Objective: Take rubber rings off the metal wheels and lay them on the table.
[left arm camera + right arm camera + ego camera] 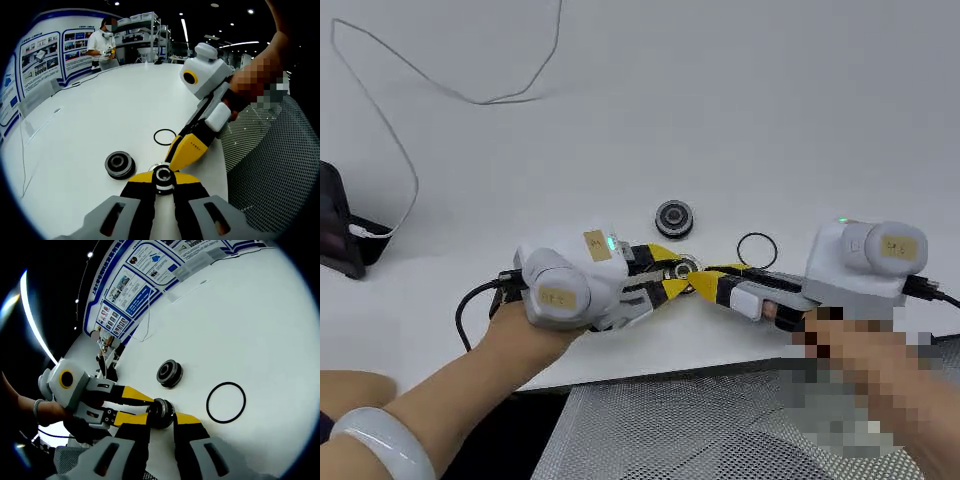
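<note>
A small metal wheel (682, 268) is held just above the white table (720, 120), near its front edge. My left gripper (670, 272) is shut on the metal wheel (163, 178) from the left. From the right, my right gripper (700, 277) closes its yellow tips around the same metal wheel (161, 412). A second wheel with a dark rubber ring (674, 217) lies flat a little farther back. One loose black rubber ring (757, 250) rests on the table to the right. The held wheel's own ring is hidden by the jaws.
A black device (335, 225) sits at the table's left edge, with a grey cable (410, 170) looping across the far left. Perforated metal mesh (720, 430) lies below the front edge. A person (102, 45) stands far off across the room.
</note>
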### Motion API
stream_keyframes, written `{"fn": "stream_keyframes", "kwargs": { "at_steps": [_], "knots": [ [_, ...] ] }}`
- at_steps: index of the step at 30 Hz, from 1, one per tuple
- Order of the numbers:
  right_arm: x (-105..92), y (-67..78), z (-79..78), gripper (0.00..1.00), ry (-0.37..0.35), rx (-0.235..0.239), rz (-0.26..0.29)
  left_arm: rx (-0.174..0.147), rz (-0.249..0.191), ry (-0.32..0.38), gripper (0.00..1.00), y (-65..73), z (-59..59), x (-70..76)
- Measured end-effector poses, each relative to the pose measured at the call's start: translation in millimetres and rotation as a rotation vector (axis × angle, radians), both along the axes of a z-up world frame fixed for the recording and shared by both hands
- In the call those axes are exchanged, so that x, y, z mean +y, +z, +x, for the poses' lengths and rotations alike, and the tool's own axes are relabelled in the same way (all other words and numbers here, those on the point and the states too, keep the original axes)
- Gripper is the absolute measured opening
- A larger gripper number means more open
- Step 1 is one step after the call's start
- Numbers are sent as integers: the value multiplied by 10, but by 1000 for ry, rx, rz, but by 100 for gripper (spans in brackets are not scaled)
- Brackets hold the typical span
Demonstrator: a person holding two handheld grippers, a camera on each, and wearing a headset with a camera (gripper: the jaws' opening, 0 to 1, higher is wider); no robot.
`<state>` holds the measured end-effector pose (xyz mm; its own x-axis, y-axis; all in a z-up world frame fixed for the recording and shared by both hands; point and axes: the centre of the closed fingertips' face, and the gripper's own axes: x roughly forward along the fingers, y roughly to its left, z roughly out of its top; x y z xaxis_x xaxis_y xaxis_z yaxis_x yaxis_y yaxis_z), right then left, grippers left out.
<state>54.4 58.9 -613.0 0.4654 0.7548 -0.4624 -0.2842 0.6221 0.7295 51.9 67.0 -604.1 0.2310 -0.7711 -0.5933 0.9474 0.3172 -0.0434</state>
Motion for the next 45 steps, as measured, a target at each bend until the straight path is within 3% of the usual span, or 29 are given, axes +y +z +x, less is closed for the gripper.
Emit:
{"fn": "stream_keyframes", "kwargs": {
  "at_steps": [2,13,17,18,26,29,40,43,45],
  "knots": [
    [26,11,-13,20,-15,33,35,0,0,1,13,-3,1,3],
    [26,30,-49,21,-27,70,51,3,-4,11,13,-3,4,9],
    [24,46,-56,21,-26,74,54,4,-6,14,13,0,6,10],
    [55,90,-79,18,-3,71,77,5,-6,15,13,1,6,9],
    [17,48,-57,18,-35,72,69,7,-7,19,13,-5,11,18],
    [5,63,-47,18,-41,86,91,7,-8,20,13,-9,12,20],
    [-36,27,-34,8,-49,76,54,9,-8,21,13,-2,8,14],
    [27,38,-45,10,-46,101,95,10,-10,23,13,5,5,10],
    [13,25,-35,12,-53,98,92,10,-11,25,13,4,7,14]
  ]
}}
